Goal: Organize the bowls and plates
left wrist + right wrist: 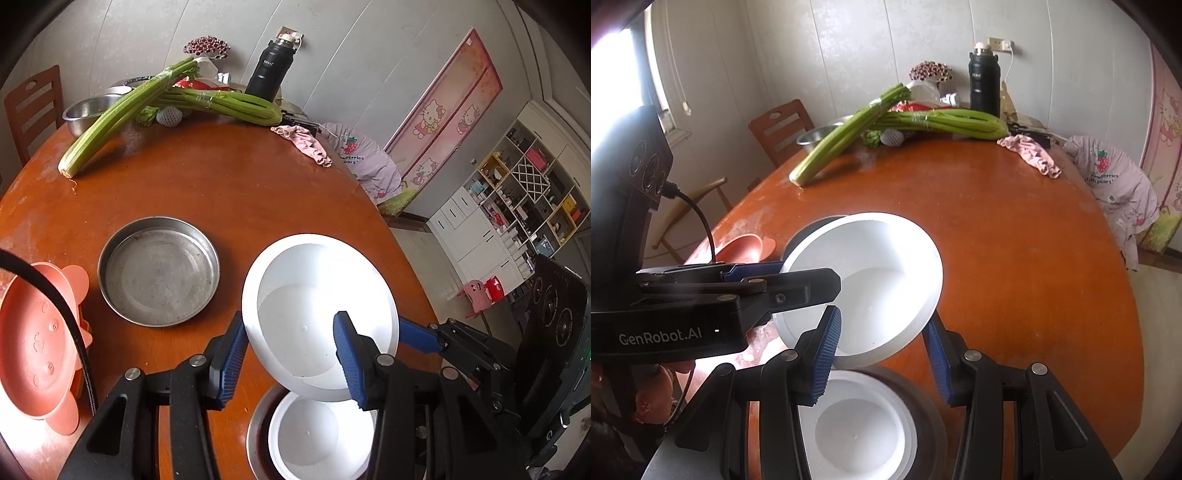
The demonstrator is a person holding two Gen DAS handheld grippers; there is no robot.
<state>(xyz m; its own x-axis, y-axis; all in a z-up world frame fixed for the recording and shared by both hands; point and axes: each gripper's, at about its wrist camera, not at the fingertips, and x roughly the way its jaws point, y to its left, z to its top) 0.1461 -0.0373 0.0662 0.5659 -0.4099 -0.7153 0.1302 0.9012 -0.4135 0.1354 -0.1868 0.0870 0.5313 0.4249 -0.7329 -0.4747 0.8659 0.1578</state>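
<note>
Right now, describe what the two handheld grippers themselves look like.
Both are black linkage frames with silver pivot pins and blue ribbed pads on the jaws. The left gripper has white "GenRobot.AI" lettering on its side and a black cable plugged into its upright camera block. The right gripper carries a similar black block with three round lenses.

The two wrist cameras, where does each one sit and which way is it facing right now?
Left wrist view: sits on the left claw, looking down across the round table at a tilted white bowl; the right claw shows at right.
Right wrist view: sits on the right claw, facing the same way; the left claw and fingers of a hand show at left.
Shared: the white bowl, gripped by both claws on opposite rims, celery and a black flask.
</note>
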